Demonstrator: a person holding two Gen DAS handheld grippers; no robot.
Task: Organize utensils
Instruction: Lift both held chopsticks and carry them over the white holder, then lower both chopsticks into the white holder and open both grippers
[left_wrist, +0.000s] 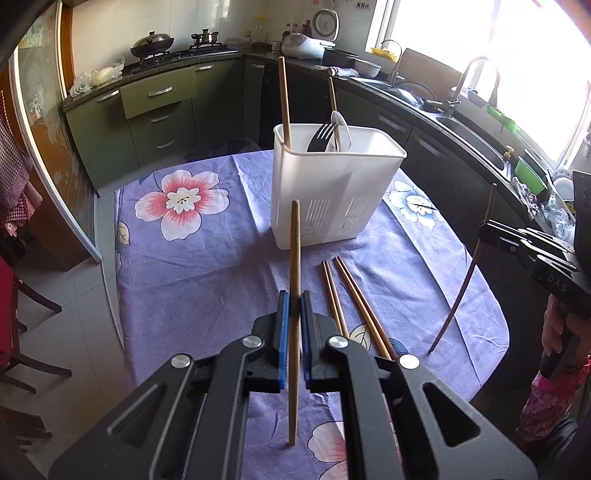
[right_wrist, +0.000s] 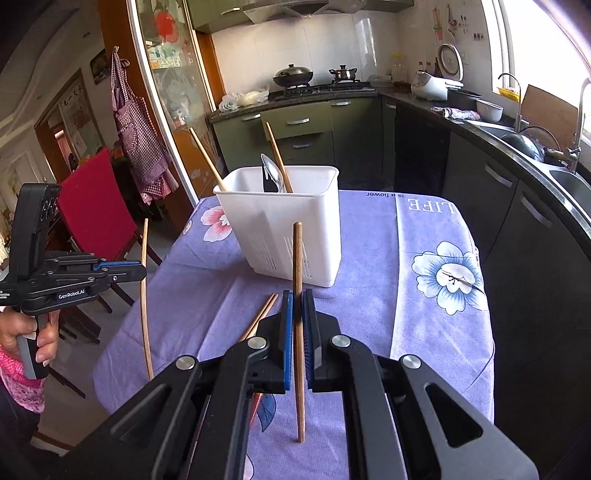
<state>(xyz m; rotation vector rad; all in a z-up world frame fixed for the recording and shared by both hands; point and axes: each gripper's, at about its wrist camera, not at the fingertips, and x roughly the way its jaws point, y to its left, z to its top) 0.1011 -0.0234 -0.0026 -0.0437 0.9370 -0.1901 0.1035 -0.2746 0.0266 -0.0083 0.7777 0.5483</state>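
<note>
My left gripper is shut on a wooden chopstick held upright above the purple cloth. My right gripper is shut on another wooden chopstick, also upright. Each gripper shows in the other's view: the right gripper with its chopstick at the right edge, the left gripper with its chopstick at the left. A white utensil holder stands ahead of both, holding two chopsticks, a black fork and a spoon. Two chopsticks lie on the cloth.
The table wears a purple flowered cloth. A red-backed chair stands at its left side. Dark cabinets, a sink and a counter curve around the far and right sides. A person's hand holds the left gripper's handle.
</note>
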